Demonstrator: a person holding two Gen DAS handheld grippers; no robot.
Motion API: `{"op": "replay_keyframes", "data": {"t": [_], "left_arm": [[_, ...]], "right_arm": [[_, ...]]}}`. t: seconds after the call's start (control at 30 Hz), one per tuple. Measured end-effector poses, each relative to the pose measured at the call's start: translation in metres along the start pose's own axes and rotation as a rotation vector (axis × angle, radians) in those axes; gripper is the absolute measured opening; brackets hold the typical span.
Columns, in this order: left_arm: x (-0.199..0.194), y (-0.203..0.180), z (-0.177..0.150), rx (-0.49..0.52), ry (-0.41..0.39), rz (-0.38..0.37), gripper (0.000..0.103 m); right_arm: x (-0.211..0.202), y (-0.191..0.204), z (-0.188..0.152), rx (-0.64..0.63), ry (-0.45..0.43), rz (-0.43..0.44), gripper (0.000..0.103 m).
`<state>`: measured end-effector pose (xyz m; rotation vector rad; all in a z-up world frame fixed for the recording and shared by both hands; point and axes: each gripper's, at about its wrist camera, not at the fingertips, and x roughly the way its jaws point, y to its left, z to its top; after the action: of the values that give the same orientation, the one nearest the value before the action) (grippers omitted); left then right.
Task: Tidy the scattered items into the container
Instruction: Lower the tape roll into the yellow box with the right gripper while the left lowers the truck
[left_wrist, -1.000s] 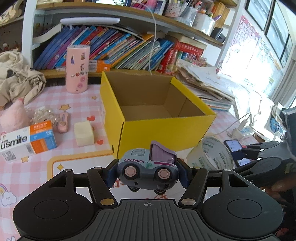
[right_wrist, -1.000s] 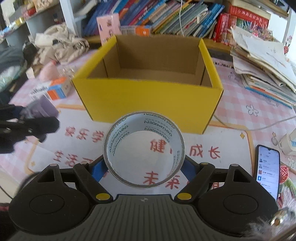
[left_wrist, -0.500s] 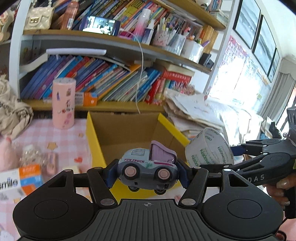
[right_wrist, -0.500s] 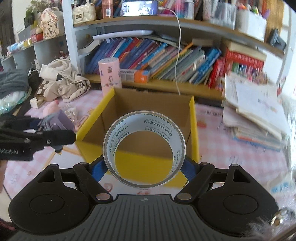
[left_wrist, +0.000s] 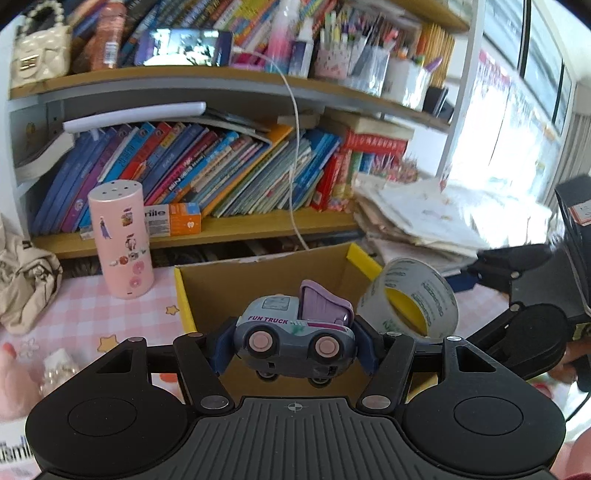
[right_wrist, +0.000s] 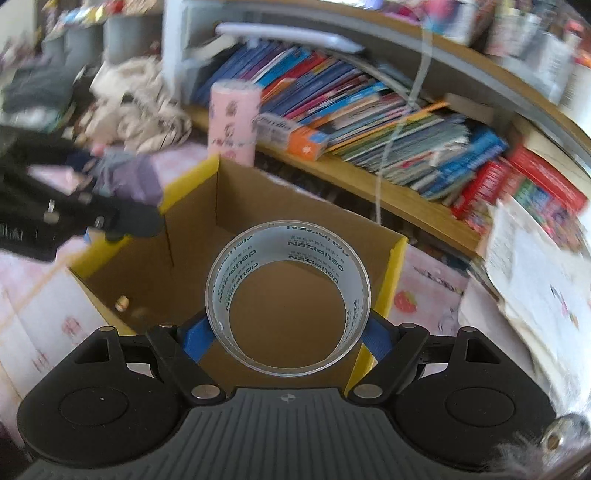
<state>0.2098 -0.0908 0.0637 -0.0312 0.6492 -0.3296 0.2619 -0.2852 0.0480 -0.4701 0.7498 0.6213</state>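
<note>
My left gripper (left_wrist: 293, 341) is shut on a grey-and-purple toy truck (left_wrist: 295, 334) marked FUN TRUCK, held over the near wall of the yellow cardboard box (left_wrist: 184, 295). My right gripper (right_wrist: 288, 334) is shut on a roll of clear packing tape (right_wrist: 288, 258), hanging above the open box (right_wrist: 397, 280). In the left wrist view the tape roll (left_wrist: 424, 295) and the right gripper sit at the box's right side. In the right wrist view the truck (right_wrist: 125, 175) and the left gripper hover at the box's left rim.
A pink sticker-covered tumbler (left_wrist: 122, 240) stands behind the box on the pink checked tablecloth. Bookshelves (left_wrist: 221, 173) run along the back. A heap of papers (left_wrist: 424, 218) lies to the right, a beige cloth bag (left_wrist: 26, 277) to the left. A white cable (left_wrist: 293, 166) hangs down behind the box.
Both grippers have risen and moved forward with their loads, from in front of the box to above it. The right gripper has rolled, so its view now tilts.
</note>
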Motion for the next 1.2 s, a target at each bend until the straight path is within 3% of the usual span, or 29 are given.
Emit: {"op": "replay_keyframes", "data": {"t": [0.23,0.53,0.8,1.2], "left_arm": [[0.049,-0.003,0.017,0.119,0.123,0.046,0.064],[0.104,-0.008,0.015,0.201,0.271,0.087,0.064],[0.128,-0.004,0.007,0.225,0.36,0.126,0.064],[0.137,-0.011,0.004,0.299,0.383,0.174,0.065]], "right_arm": [[0.059,-0.015,0.019,-0.248,0.086,0.041,0.081],[0.112,-0.002,0.024,-0.558,0.159,0.105,0.081],[0.142,-0.001,0.028,-0.635,0.214,0.165,0.081],[0.152,0.0,0.032,-0.629,0.234,0.19,0.081]]}}
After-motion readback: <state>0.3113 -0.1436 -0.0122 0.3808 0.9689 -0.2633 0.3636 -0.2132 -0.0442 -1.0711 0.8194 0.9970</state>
